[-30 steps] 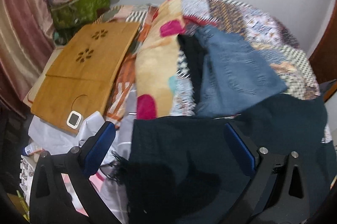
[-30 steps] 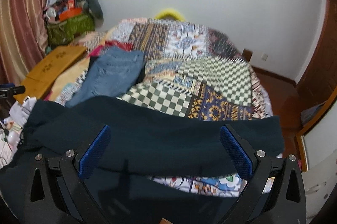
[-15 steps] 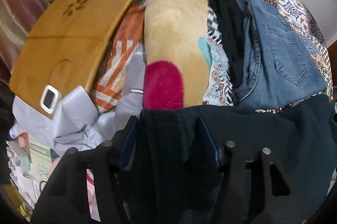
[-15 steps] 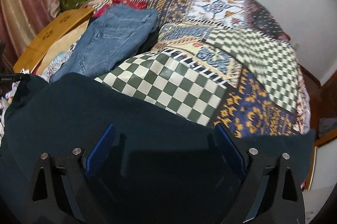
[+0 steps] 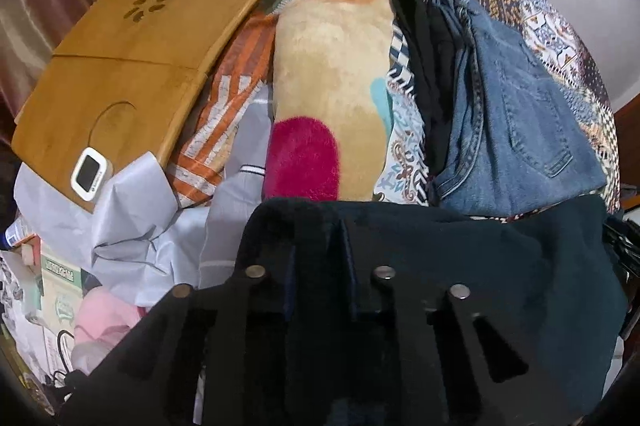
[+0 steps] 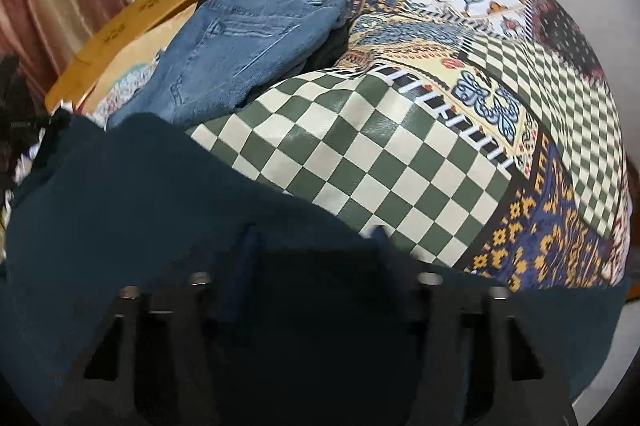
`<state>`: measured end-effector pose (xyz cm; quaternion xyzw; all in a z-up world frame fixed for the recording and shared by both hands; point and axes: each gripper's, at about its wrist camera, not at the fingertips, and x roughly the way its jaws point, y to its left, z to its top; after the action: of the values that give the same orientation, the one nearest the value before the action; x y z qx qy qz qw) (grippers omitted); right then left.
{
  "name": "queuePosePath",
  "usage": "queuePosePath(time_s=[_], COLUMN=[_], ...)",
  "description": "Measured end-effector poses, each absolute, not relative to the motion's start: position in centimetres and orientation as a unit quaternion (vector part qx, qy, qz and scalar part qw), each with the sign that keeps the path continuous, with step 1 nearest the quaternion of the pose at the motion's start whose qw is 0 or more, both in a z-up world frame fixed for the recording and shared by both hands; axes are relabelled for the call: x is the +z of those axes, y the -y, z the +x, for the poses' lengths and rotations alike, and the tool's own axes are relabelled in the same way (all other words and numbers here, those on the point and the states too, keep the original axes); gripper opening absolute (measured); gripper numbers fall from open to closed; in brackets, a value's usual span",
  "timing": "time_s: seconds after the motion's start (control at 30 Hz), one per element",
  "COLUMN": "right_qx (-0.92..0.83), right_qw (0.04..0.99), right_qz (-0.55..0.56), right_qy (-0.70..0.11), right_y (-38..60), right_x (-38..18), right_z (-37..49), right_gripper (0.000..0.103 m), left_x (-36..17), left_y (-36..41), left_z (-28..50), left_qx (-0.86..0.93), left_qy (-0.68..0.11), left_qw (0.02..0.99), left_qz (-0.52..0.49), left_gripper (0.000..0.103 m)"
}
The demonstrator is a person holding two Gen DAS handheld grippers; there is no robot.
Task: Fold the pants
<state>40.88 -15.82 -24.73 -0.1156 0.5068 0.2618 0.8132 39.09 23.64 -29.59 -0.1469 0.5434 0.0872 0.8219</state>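
Note:
Dark teal pants [image 5: 500, 266] lie across the near edge of the bed; they also fill the lower part of the right wrist view [image 6: 140, 209]. My left gripper [image 5: 320, 246] is shut on the left end of the pants, with the cloth pinched between its fingers. My right gripper [image 6: 314, 246] is down on the pants further right, its jaws narrowed but still apart, with the dark cloth between them. Its fingertips are blurred.
Folded blue jeans [image 5: 520, 113] [image 6: 248, 37] lie on the patchwork bedspread [image 6: 400, 145] beyond the pants, over a black garment [image 5: 428, 73]. A plush blanket [image 5: 332, 65], a wooden lap tray [image 5: 132, 45] with a small white device [image 5: 90, 174], and clutter lie to the left.
Both grippers have come down onto the pants. The left one closed from wide open and pinched the cloth. The right one's jaws have narrowed over the last half second.

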Motion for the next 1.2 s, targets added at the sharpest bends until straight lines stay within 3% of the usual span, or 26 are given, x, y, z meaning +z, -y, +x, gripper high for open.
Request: queuePosePath(time_s=[0.1, 0.2, 0.67, 1.2], right_qx=[0.25, 0.238, 0.194, 0.196], right_qw=[0.818, 0.823, 0.897, 0.904], right_qz=[-0.125, -0.123, -0.093, -0.061], right_qy=[-0.504, -0.501, -0.386, -0.374], right_y=[15.8, 15.7, 17.4, 20.3], right_x=[-24.7, -24.2, -12.2, -11.4], right_z=[40.5, 40.1, 38.6, 25.7], right_gripper=[0.014, 0.009, 0.008, 0.008], left_x=[-28.1, -26.1, -14.7, -14.4], left_y=[-23.5, -24.1, -25.3, -23.0], left_z=[38.7, 38.3, 37.6, 25.7], left_qx=[0.097, 0.112, 0.096, 0.034], left_qy=[-0.528, -0.507, -0.414, -0.415], left_qw=[0.832, 0.844, 0.894, 0.897], left_qz=[-0.136, -0.134, -0.139, -0.144], left_gripper=[0.013, 0.007, 0.007, 0.007])
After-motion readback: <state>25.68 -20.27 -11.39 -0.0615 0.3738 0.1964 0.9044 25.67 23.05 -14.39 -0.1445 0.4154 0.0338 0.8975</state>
